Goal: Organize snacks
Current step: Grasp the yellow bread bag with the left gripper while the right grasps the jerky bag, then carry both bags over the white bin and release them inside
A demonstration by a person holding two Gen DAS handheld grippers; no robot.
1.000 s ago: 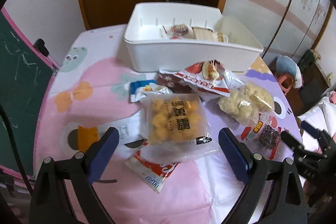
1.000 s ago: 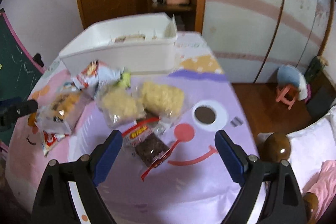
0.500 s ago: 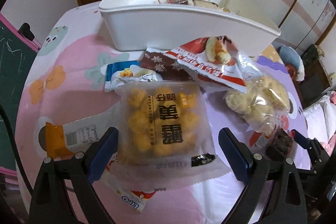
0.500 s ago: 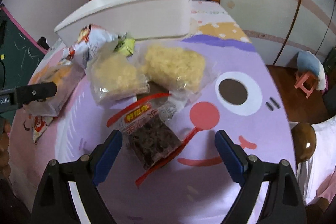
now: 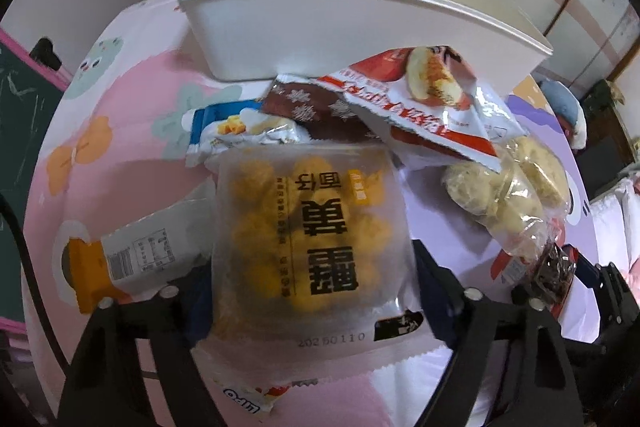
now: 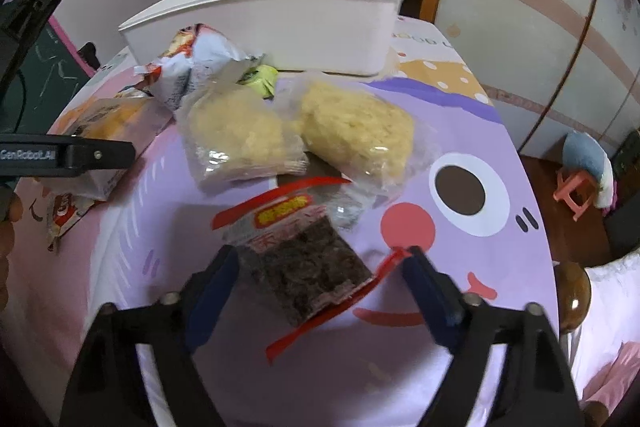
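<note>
On the pink-and-purple tablecloth (image 6: 460,107), short of the white bin (image 5: 360,27), both grippers' jaws have just been closing: left gripper (image 5: 312,291) flanking the yellow-snack bag (image 5: 312,227), right gripper (image 6: 320,283) straddling the dark-snack packet (image 6: 308,267), so squeeze gently, pinching film only.

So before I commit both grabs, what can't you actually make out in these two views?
- White bin contents: both views, hidden by its near wall.
- Left gripper fingers: left wrist view, covered by the yellow snack bag, so contact is unclear.
- Brown packet: left wrist view, mostly under the red-and-white bag.
- Dark snack packet label: right wrist view, blurred.
</note>
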